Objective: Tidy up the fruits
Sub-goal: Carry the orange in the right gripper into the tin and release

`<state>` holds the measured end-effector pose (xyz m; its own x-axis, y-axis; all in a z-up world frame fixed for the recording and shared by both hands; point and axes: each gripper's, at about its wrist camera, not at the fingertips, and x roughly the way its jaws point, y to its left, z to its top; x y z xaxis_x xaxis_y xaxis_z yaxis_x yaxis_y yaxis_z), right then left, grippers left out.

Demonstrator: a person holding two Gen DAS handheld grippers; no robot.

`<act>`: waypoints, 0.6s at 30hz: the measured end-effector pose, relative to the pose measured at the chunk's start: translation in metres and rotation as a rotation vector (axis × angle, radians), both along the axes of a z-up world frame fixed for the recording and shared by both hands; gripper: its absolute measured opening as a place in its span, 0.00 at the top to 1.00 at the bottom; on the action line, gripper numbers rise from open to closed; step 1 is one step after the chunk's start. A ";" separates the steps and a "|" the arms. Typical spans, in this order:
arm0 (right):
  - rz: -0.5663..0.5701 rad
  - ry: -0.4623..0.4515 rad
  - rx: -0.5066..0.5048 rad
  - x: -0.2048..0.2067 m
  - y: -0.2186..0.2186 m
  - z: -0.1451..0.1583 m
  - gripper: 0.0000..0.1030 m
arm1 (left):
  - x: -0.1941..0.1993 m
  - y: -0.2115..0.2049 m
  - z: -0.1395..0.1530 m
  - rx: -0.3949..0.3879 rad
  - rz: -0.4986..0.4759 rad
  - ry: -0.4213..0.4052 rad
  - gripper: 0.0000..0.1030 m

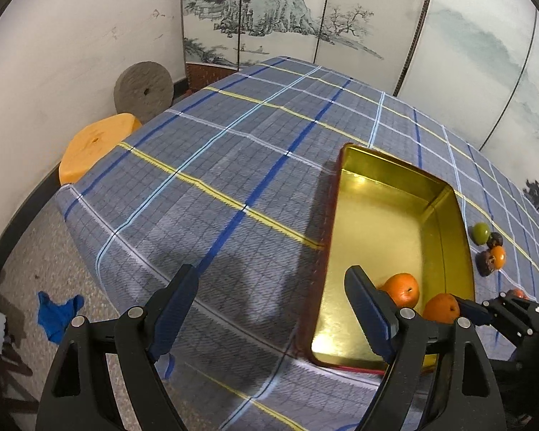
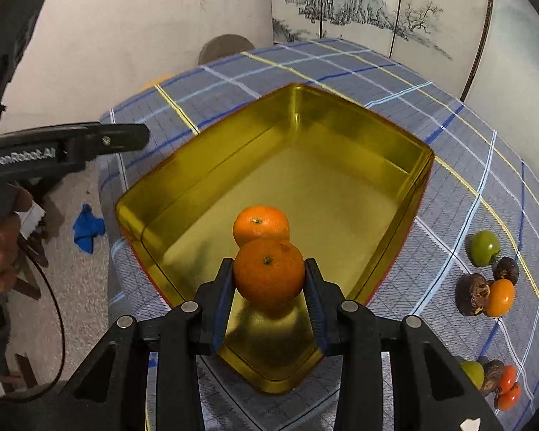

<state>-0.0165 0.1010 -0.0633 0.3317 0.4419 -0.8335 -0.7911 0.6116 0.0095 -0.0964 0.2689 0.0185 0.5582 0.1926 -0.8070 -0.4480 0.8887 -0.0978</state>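
Note:
A gold tin box (image 2: 197, 165) lies open on the blue plaid tablecloth (image 2: 449, 136). One tangerine (image 2: 260, 224) rests on its floor. My right gripper (image 2: 268, 265) is shut on a second tangerine (image 2: 268, 276), held just above the tin's near end, with its shadow below. In the left wrist view the same tin (image 1: 341, 215) is at the right with both tangerines (image 1: 400, 289) (image 1: 442, 307). My left gripper (image 1: 269, 305) stands open over bare cloth left of the tin, nothing between its fingers.
Right of the tin lie a green fruit (image 2: 484, 248), dark brown pieces (image 2: 470, 292) and a small orange fruit (image 2: 499, 298), with more fruit (image 2: 503, 384) nearer. Beyond the table's left edge are a grey millstone (image 1: 143, 88), an orange stool (image 1: 97, 143) and a blue cloth (image 1: 59, 314) on the floor.

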 end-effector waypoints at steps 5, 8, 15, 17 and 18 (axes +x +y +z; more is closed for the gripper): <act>-0.001 -0.003 -0.030 0.005 0.008 -0.008 0.66 | -0.003 0.002 -0.003 0.009 -0.015 0.009 0.19; -0.002 -0.011 -0.040 0.007 0.012 -0.011 0.66 | -0.005 0.004 -0.004 0.010 -0.021 0.010 0.19; -0.013 -0.025 -0.061 0.008 0.017 -0.018 0.66 | -0.008 0.004 -0.005 0.009 -0.033 0.013 0.19; -0.009 -0.027 -0.062 0.007 0.019 -0.018 0.66 | -0.008 0.004 -0.006 0.007 -0.036 0.013 0.19; -0.010 -0.026 -0.062 0.008 0.019 -0.019 0.66 | -0.009 0.004 -0.006 0.005 -0.038 0.013 0.19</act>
<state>-0.0089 0.1203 -0.0819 0.3576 0.3864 -0.8502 -0.7847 0.6179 -0.0492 -0.1051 0.2729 0.0130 0.5545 0.1759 -0.8134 -0.4153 0.9055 -0.0873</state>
